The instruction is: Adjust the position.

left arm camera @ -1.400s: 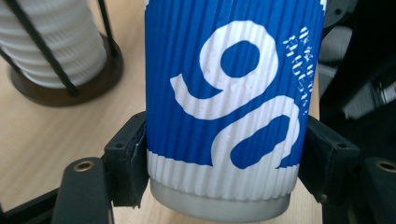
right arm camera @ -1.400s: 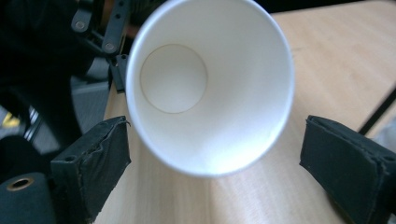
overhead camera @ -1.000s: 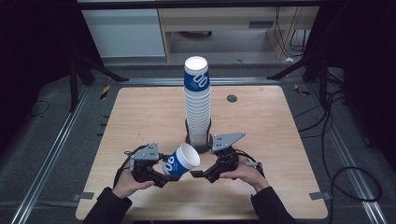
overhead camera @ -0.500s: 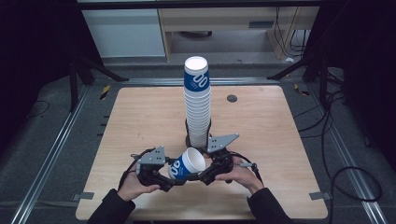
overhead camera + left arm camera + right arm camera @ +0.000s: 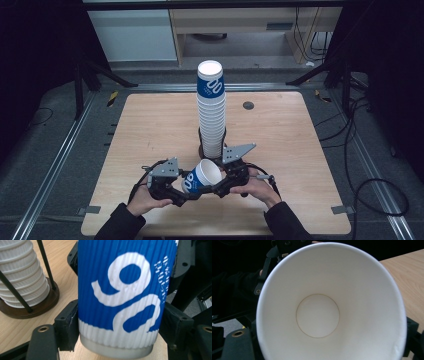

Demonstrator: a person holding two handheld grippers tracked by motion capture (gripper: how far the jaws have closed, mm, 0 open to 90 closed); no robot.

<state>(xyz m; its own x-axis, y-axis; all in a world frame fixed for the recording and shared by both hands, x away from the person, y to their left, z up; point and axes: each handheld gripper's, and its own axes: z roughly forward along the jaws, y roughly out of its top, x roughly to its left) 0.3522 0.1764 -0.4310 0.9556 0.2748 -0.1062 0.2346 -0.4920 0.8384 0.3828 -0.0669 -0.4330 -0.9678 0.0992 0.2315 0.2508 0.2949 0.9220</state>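
High view: blue paper cup (image 5: 200, 177) on its side above near worktop (image 5: 150, 125) | left gripper (image 5: 176, 191) fingers just loosening at base, right gripper (image 5: 216, 186) fingers closing on rim | light, crushable; grip gently | cup stack (image 5: 211, 112) behind.

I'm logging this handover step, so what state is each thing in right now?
Blue paper cup: tipped on its side, empty, mouth toward the right claw, held above the table between both claws.
Left claw: jaws flank the cup's base and have just been opening.
Right claw: at the cup's rim; jaws have just been closing.
Cup stack: upright in its rack, top cup blue.
Table: bears the rack.
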